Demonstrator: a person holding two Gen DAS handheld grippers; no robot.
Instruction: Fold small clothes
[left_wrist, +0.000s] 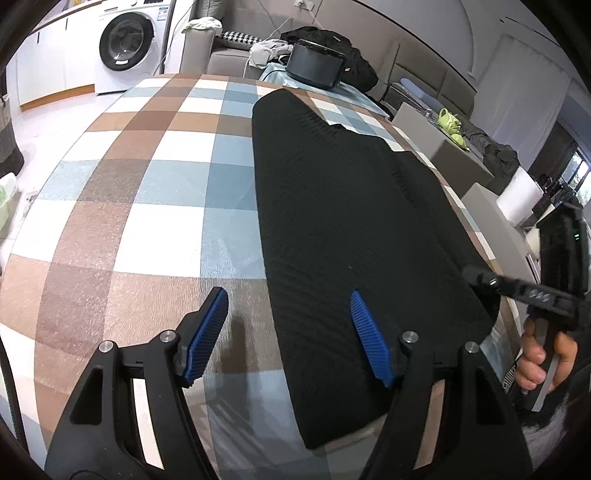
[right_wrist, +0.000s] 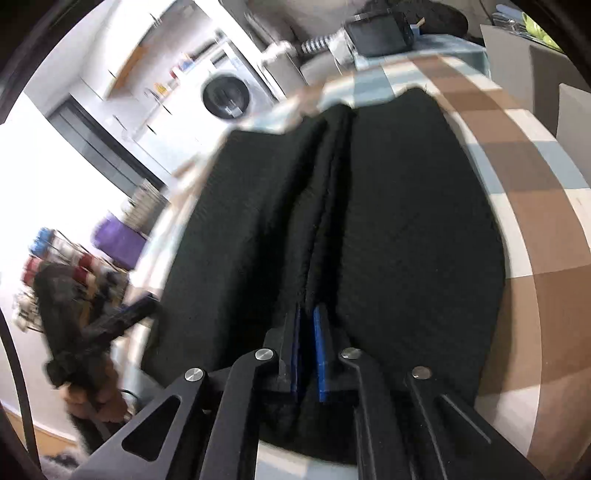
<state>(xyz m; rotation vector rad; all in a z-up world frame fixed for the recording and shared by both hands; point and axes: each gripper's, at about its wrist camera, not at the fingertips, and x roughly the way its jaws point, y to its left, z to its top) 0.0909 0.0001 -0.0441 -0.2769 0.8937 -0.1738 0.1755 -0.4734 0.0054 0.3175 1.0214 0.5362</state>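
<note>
here the right gripper (right_wrist: 307, 321) pinches a ridge of the black garment (right_wrist: 406, 221); the left gripper (left_wrist: 288, 317) hovers wide open, empty

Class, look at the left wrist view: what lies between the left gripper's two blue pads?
Between the left gripper's pads lie bare checked tablecloth and the near left edge of the black garment; neither pad presses it.

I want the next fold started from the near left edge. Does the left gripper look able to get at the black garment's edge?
Probably yes: the left gripper is open, straddling the black garment's near left edge on the checkered cloth, nothing between.
</note>
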